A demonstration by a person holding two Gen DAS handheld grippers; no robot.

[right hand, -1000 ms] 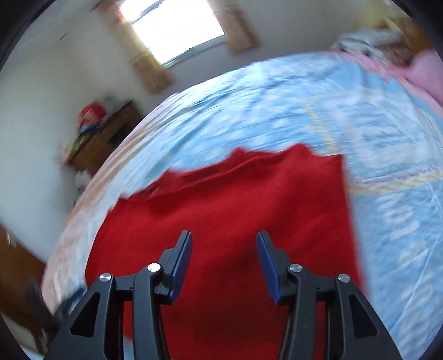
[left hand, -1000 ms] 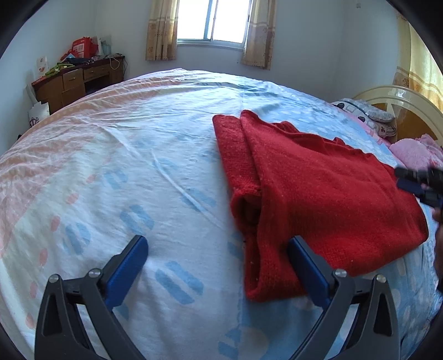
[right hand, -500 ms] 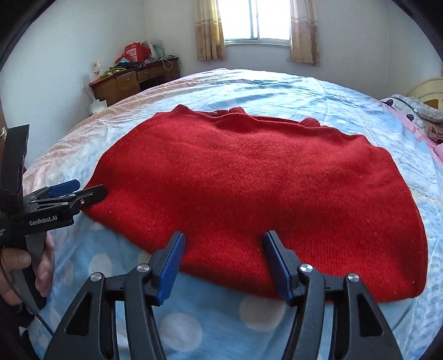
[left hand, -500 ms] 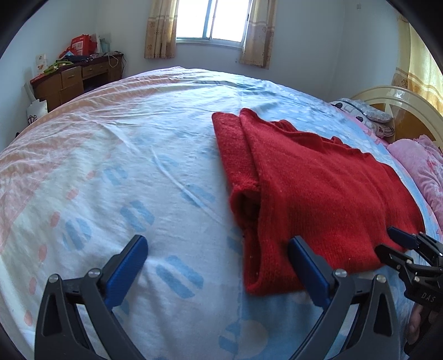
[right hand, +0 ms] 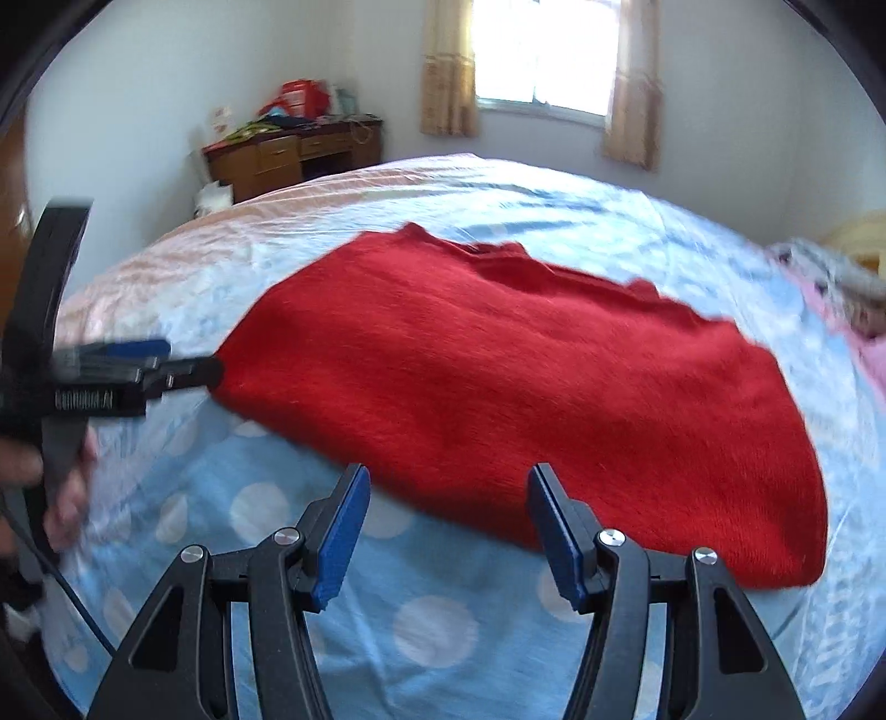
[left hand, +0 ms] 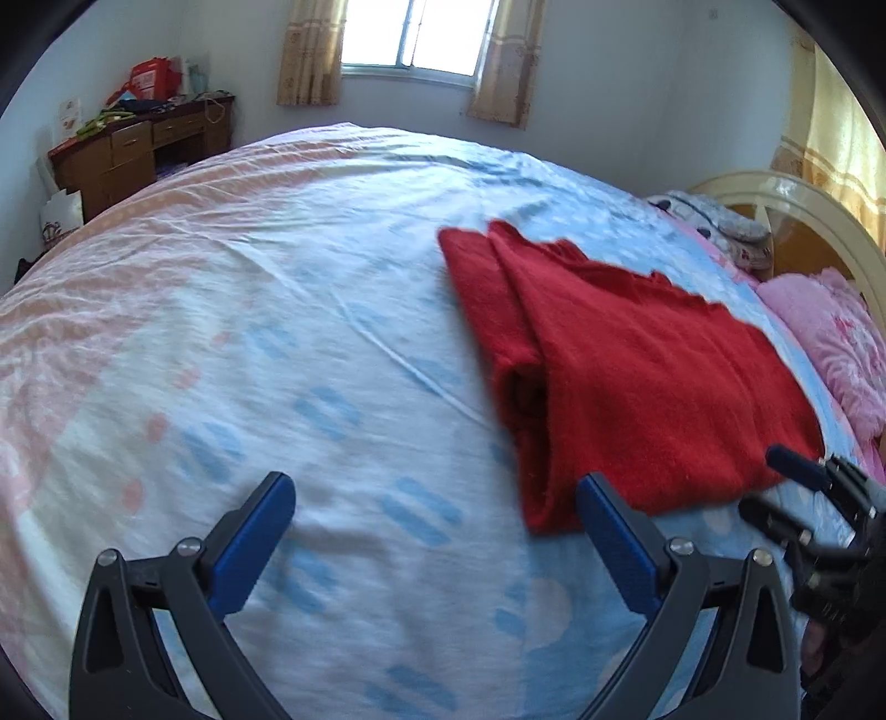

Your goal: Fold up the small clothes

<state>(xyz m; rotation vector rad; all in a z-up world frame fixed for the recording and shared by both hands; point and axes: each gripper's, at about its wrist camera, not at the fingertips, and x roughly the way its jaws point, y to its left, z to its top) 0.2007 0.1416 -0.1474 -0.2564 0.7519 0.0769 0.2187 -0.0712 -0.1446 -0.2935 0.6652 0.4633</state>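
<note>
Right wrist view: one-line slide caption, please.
Open right gripper poised at the near edge of a partly folded red sweater on the bed.

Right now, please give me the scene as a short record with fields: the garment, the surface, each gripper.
garment: red sweater, partly folded, lying flat
surface: bed sheet, blue and pink pattern
left gripper: open, holds nothing, at the sweater's near left corner
right gripper: open, jaws have just been opening, nothing between them, near the sweater's front edge
background: desk, window, pink pillow
</note>
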